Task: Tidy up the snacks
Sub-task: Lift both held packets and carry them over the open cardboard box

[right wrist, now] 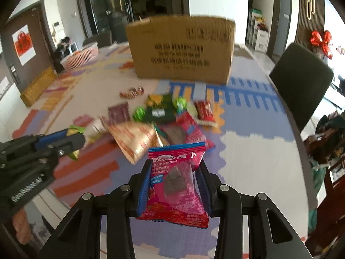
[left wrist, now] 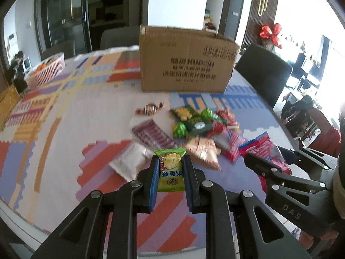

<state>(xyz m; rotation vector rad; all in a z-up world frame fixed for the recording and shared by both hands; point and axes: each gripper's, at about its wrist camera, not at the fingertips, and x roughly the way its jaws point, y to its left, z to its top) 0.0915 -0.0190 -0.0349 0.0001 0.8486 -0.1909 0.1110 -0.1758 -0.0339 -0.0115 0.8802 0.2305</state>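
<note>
Between the left gripper's (left wrist: 170, 168) jaws sits a pinched green candy (left wrist: 171, 169); the right gripper (right wrist: 173, 180) pinches a red packet (right wrist: 176, 185). Keep both squeezes firm until over the box (left wrist: 185, 60) ahead.

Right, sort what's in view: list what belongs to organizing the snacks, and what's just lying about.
Belongs to the job:
- green candy packet, held in the left gripper
- red hawthorn packet, held in the right gripper
- snack pile on the table
- cardboard box

Just lying about:
- pink basket
- dark chair
- red bow
</note>
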